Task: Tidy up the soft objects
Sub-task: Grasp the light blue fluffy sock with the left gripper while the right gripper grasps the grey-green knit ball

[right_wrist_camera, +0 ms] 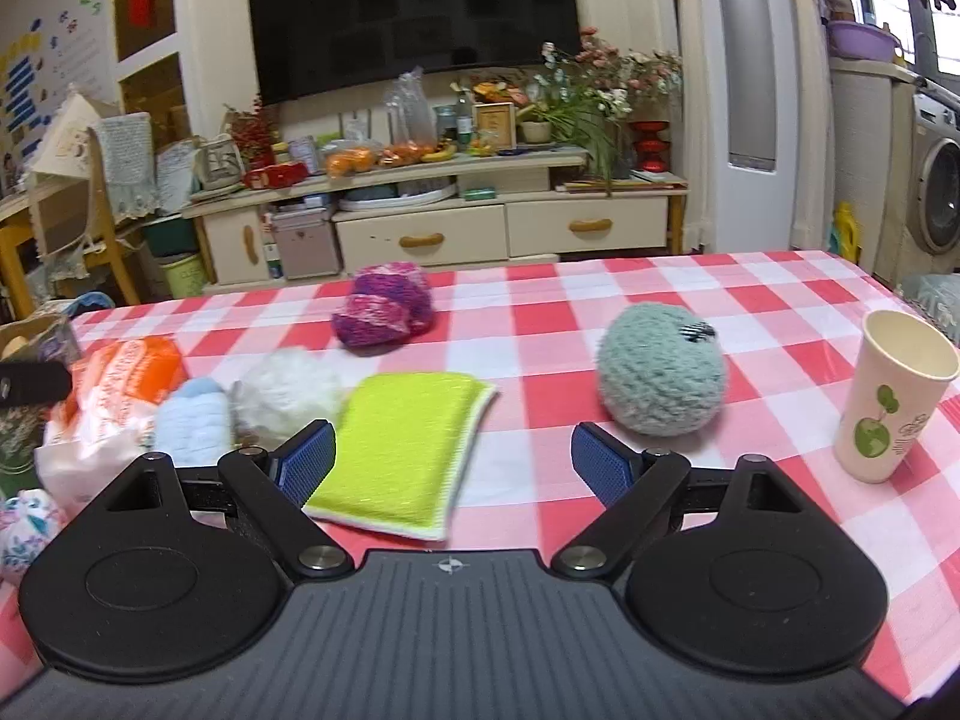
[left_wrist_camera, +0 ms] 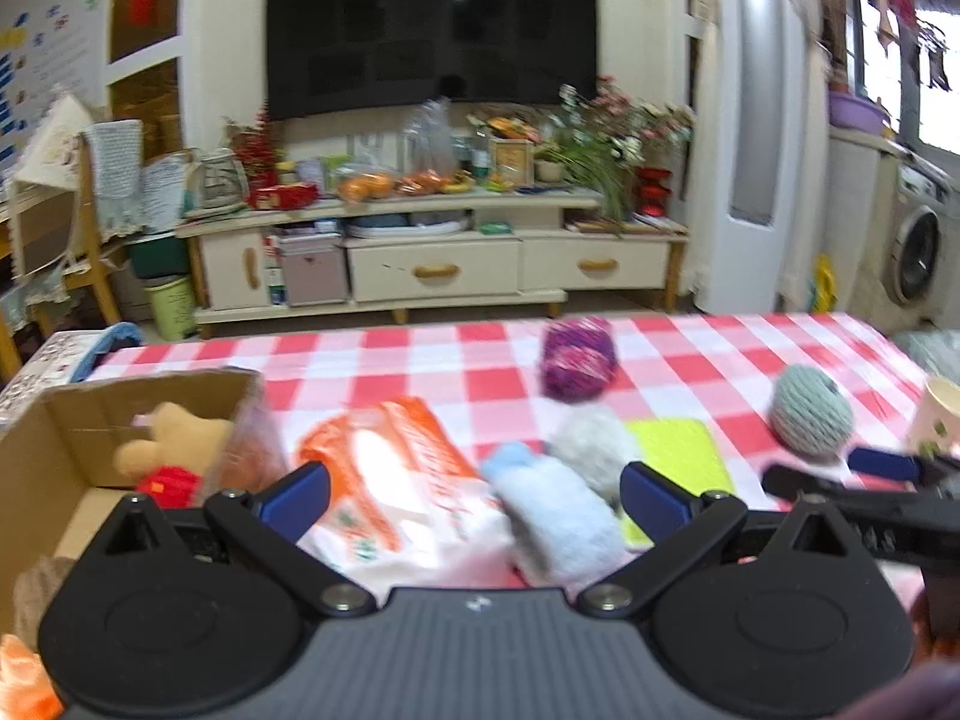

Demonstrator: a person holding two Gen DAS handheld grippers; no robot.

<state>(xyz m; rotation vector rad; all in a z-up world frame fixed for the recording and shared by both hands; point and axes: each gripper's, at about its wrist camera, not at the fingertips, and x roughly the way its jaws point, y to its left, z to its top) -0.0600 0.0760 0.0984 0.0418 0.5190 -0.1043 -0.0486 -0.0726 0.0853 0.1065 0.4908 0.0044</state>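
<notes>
My left gripper (left_wrist_camera: 474,495) is open and empty above an orange-and-white tissue pack (left_wrist_camera: 396,480) and a light blue soft sock-like toy (left_wrist_camera: 558,510). A white fluffy ball (left_wrist_camera: 591,444), a yellow-green sponge cloth (left_wrist_camera: 678,456), a purple yarn ball (left_wrist_camera: 577,357) and a grey-green yarn ball (left_wrist_camera: 811,411) lie beyond. A cardboard box (left_wrist_camera: 54,480) at the left holds a tan plush toy (left_wrist_camera: 168,438). My right gripper (right_wrist_camera: 453,459) is open and empty over the sponge cloth (right_wrist_camera: 408,444), with the grey-green ball (right_wrist_camera: 660,375) to its right and the purple ball (right_wrist_camera: 384,306) further back.
The table has a red-and-white checked cloth (right_wrist_camera: 540,312). A paper cup (right_wrist_camera: 894,396) stands at the right. A floral soft item (right_wrist_camera: 24,528) lies at the left edge. My right gripper shows in the left wrist view (left_wrist_camera: 864,474). A TV cabinet (right_wrist_camera: 432,228) stands beyond the table.
</notes>
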